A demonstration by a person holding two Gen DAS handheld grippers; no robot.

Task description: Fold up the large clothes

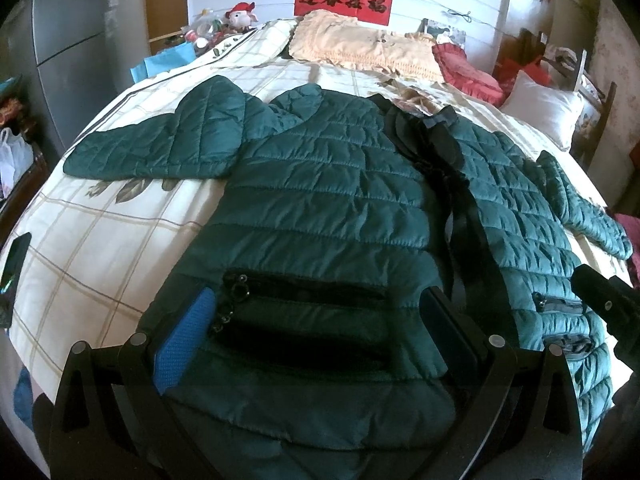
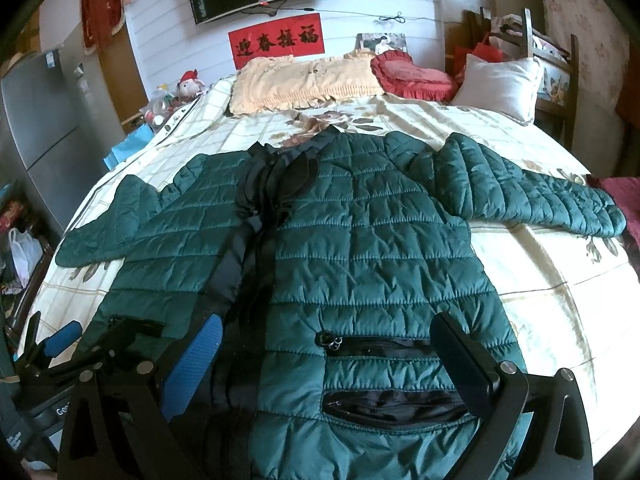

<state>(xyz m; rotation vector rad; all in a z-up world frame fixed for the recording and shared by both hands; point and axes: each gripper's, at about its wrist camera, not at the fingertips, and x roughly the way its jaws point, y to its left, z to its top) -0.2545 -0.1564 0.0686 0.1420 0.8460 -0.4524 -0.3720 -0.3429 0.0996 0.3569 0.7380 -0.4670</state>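
A dark green quilted jacket (image 1: 332,200) (image 2: 360,240) lies front up and spread flat on the bed, both sleeves stretched out sideways, its black front placket running down the middle. My left gripper (image 1: 316,316) is open above the jacket's left lower panel, its fingers straddling the two black zip pockets. My right gripper (image 2: 328,352) is open over the right lower panel, likewise either side of two zip pockets. Neither holds any cloth. The other gripper (image 2: 60,340) shows at the left edge of the right wrist view.
The bed (image 1: 100,240) has a cream checked cover with flower prints. A peach pillow (image 2: 304,80), a red cushion (image 2: 412,74) and a white pillow (image 2: 500,84) lie at the head. A grey fridge (image 2: 36,128) stands left; a dark phone (image 1: 14,268) lies near the left edge.
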